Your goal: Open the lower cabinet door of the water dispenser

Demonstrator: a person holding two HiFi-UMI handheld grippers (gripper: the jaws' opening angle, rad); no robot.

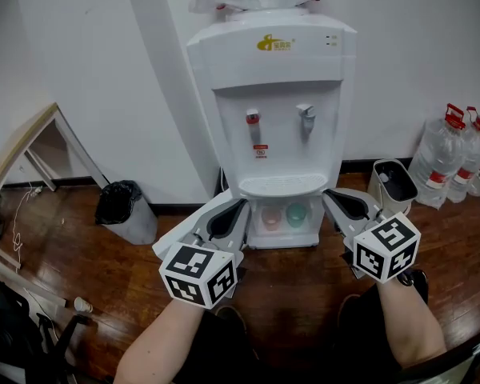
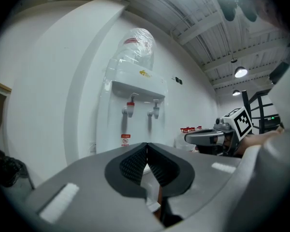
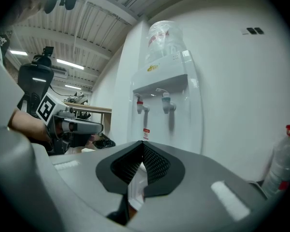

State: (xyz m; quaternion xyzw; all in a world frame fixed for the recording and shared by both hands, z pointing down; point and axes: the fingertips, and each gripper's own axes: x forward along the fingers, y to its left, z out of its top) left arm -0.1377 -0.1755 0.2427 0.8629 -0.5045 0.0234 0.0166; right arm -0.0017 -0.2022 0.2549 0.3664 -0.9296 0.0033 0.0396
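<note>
As left gripper [image 1: 242, 205] and right gripper [image 1: 328, 194] flank the cabinet [image 1: 282, 239] — fingers [image 2: 133, 165] meet.

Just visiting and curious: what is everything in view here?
Water dispenser: one, white, against wall.
Red tap: one, red, dispenser front.
Second tap: one, blue-grey, beside it.
Pink cup: one, pink, in lower cabinet.
Green cup: one, green, beside it.
Black bin: one, black, floor left.
White bin: one, white, floor right.
Water bottles: at least three, clear, red caps, far right.
Paper cup: one, white, floor lower left.
Wooden frame: one, brown, left edge.
Left gripper: one, grey, shut, empty.
Right gripper: one, grey, shut, empty.
</note>
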